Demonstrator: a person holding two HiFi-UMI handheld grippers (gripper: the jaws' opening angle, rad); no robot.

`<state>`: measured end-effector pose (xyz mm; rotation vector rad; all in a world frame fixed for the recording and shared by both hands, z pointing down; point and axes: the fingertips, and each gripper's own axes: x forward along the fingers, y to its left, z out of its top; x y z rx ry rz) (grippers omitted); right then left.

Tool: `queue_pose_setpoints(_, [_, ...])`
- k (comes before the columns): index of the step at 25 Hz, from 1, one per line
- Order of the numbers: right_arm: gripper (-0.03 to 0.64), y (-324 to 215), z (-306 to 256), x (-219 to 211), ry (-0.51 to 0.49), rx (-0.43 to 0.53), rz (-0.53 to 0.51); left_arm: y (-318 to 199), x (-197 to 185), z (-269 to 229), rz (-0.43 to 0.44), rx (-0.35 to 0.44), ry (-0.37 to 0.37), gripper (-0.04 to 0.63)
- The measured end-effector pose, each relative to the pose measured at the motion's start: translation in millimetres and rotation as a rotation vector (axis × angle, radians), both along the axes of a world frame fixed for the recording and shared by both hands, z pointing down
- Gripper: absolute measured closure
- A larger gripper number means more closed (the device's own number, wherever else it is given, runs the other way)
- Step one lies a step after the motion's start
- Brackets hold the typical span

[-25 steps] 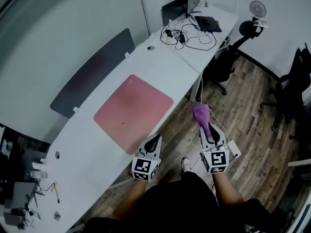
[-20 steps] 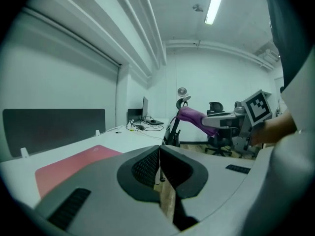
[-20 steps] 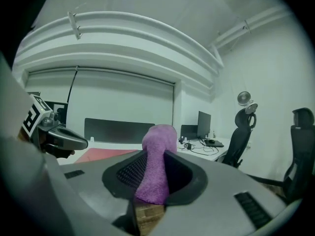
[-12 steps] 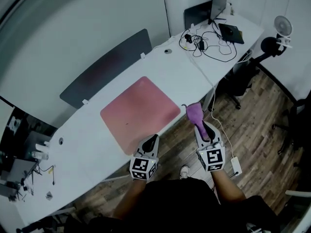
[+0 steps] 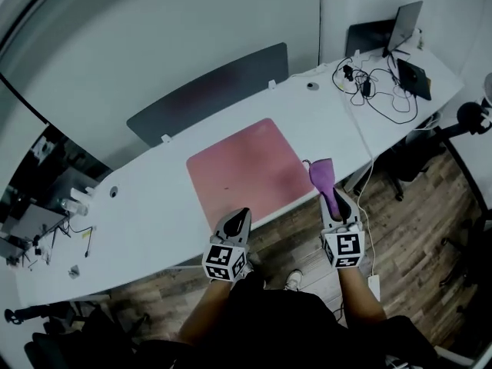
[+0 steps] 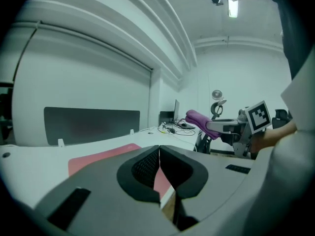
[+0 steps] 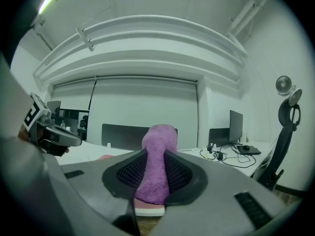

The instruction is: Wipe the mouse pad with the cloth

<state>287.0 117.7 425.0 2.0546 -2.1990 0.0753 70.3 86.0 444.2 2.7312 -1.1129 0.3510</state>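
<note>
My left gripper [image 5: 241,218] has its jaws together, empty; my right gripper [image 5: 334,201] clamps the purple cloth [image 5: 322,174]; both point forward, side by side.

Grey left tool [image 5: 243,214] and right tool [image 5: 335,200] bear black-and-white marker cubes [image 5: 224,264]; the person wears black.

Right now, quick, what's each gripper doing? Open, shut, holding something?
Left gripper: closed, nothing between its jaws.
Right gripper: closed on the purple cloth.
</note>
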Motion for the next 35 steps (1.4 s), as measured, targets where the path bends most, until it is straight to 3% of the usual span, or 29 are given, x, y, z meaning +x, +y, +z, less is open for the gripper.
queue_pose_setpoints(9, [0.502, -62, -4, -30, 0.028, -0.018, -0.041, -64, -68, -9, -0.135, 0.012, 0.033, 0.574])
queue_pose_setpoints(17, [0.5, -133, -17, -130, 0.142, -0.006, -0.254, -113, -130, -10, -0.208, 0.003, 0.071, 0.574])
queue_pose_setpoints(22, [0.5, -173, -15, -187, 0.141, -0.016, -0.28, -146, -178, -11, -0.275, 0.023, 0.07, 0.574])
queue_pose_setpoints(28, [0.5, -204, -4, -242, 0.107, -0.036, -0.321, -166, -214, -7, -0.288, 0.028, 0.061, 0.574])
queue_pose_setpoints(35, [0.499, -236, 24, -284, 0.099, -0.1, -0.373, -178, -241, 17, -0.321, -0.02, 0.035, 0.574])
